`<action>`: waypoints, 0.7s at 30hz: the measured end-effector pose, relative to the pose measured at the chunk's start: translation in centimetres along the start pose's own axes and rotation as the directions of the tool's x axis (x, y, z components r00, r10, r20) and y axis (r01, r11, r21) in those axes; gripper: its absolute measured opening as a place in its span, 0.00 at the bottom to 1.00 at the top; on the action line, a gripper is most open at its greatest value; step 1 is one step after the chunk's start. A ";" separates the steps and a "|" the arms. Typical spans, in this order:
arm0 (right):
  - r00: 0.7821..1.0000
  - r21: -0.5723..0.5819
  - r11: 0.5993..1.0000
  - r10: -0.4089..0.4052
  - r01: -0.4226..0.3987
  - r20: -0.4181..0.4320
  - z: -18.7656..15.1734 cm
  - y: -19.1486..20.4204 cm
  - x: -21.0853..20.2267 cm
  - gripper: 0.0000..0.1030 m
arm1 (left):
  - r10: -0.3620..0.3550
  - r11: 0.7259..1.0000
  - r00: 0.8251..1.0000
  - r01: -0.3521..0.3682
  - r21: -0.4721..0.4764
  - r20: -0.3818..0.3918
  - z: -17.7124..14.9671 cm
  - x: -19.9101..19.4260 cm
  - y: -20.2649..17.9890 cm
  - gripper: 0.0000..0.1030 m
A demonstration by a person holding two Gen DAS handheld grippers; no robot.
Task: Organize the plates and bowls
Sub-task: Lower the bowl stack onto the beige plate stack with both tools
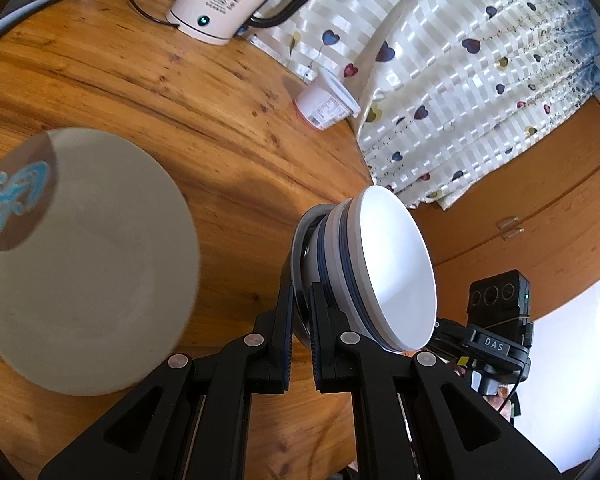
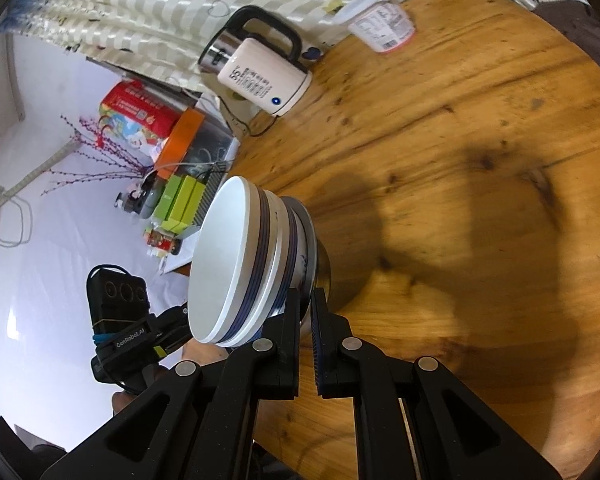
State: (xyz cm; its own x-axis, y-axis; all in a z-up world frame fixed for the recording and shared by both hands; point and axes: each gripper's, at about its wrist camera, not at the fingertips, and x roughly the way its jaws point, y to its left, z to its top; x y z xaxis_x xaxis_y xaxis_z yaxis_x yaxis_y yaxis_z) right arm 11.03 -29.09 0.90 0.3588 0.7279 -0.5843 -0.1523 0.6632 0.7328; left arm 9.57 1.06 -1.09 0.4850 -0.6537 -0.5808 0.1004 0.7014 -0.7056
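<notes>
A stack of bowls (image 1: pixel 396 268) has a steel bowl (image 1: pixel 302 248) at the bottom and white, blue-striped bowls nested in it. My left gripper (image 1: pixel 300 308) is shut on the steel bowl's rim on one side. My right gripper (image 2: pixel 306 312) is shut on the same rim (image 2: pixel 314 248) on the opposite side of the stack (image 2: pixel 228 264). Each wrist view shows the other gripper's camera body behind the stack. A grey plate (image 1: pixel 92 264) lies on the wooden table (image 1: pixel 220 128) left of the stack, with a round brownish patch bearing a blue mark (image 1: pixel 16 192) over its far edge.
A cream electric kettle (image 1: pixel 228 4) with a cord stands at the table's far side, and a white yoghurt cup (image 1: pixel 324 106) lies on its side by the heart-patterned cloth (image 1: pixel 480 80). Boxes and clutter (image 2: pixel 160 140) sit beyond the table's edge. Bare wood (image 2: pixel 480 160) extends right of the stack.
</notes>
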 end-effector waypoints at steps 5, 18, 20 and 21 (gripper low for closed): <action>1.000 -0.023 1.000 0.017 -0.018 -0.023 0.6 1.6 1.6 0.06 | 0.022 1.000 0.999 -0.021 -0.011 0.032 0.5 -1.7 0.8 0.07; 0.992 -0.077 0.994 0.064 -0.073 -0.113 2.1 5.4 7.5 0.06 | 0.101 0.993 0.988 -0.092 -0.079 0.113 1.2 -6.5 4.6 0.07; 0.990 -0.086 0.993 0.069 -0.080 -0.125 2.2 6.0 8.3 0.06 | 0.116 0.990 0.985 -0.104 -0.092 0.126 1.3 -7.2 5.3 0.07; 0.989 -0.091 0.992 0.071 -0.083 -0.133 2.2 6.4 8.8 0.06 | 0.121 0.989 0.984 -0.109 -0.099 0.130 1.3 -7.5 5.6 0.07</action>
State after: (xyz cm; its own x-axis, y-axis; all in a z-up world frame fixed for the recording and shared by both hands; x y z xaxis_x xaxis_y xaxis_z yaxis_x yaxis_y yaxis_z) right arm 15.28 -18.84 1.20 0.2213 0.7898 -0.5721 -0.2645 0.6133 0.7443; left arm 7.68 10.22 -0.15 0.6025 -0.5212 -0.6044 -0.0396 0.7368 -0.6750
